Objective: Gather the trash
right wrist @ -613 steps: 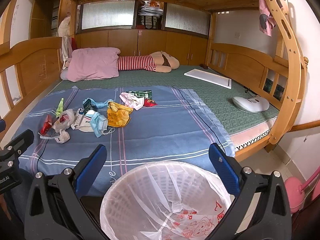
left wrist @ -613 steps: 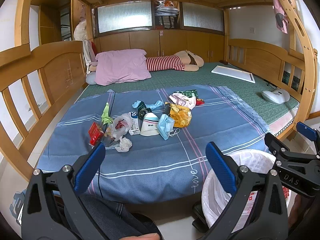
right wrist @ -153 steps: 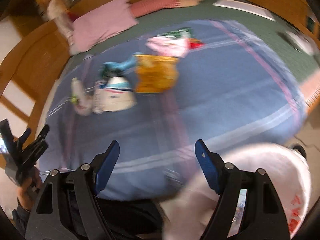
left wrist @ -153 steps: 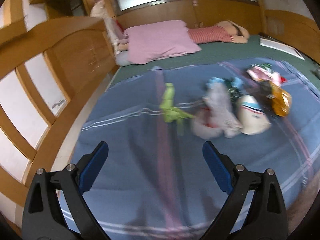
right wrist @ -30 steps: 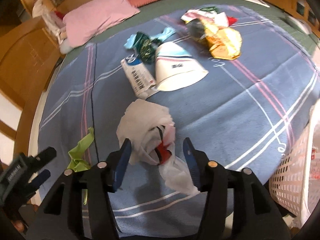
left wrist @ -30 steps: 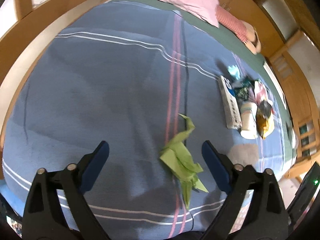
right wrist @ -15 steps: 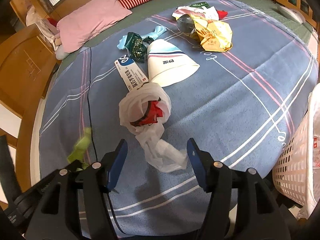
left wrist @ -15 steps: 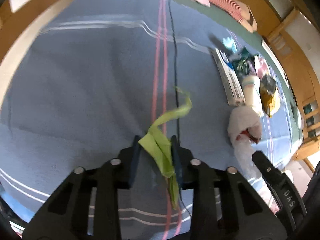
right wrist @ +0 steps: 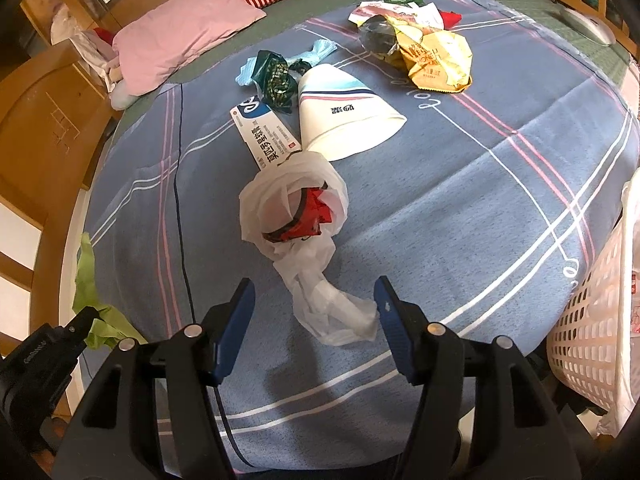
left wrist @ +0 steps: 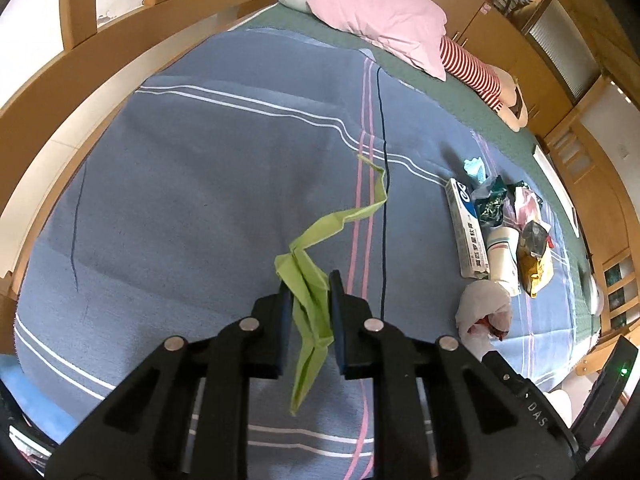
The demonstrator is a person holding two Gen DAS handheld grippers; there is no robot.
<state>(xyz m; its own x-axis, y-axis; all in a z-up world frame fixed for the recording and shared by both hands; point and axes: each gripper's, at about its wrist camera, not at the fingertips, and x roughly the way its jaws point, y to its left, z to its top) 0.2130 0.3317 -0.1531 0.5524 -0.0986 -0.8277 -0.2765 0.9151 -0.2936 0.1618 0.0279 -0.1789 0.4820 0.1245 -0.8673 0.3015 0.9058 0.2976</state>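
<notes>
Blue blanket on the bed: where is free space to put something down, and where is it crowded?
The blue blanket is bare between the white plastic bag and the white basket. It is also bare left of the green paper strip, toward the wooden rail. Crowded: around the paper cup and yellow wrapper.

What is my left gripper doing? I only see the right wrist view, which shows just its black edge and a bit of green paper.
Observer: In the left wrist view, the left gripper has just been closing its jaws, and they now pinch the green paper strip from both sides.
Operator: How much paper sticks out?
Observer: A long kinked tail reaches forward past the jaws over the blue bedspread. A shorter end hangs back toward the handles.
</notes>
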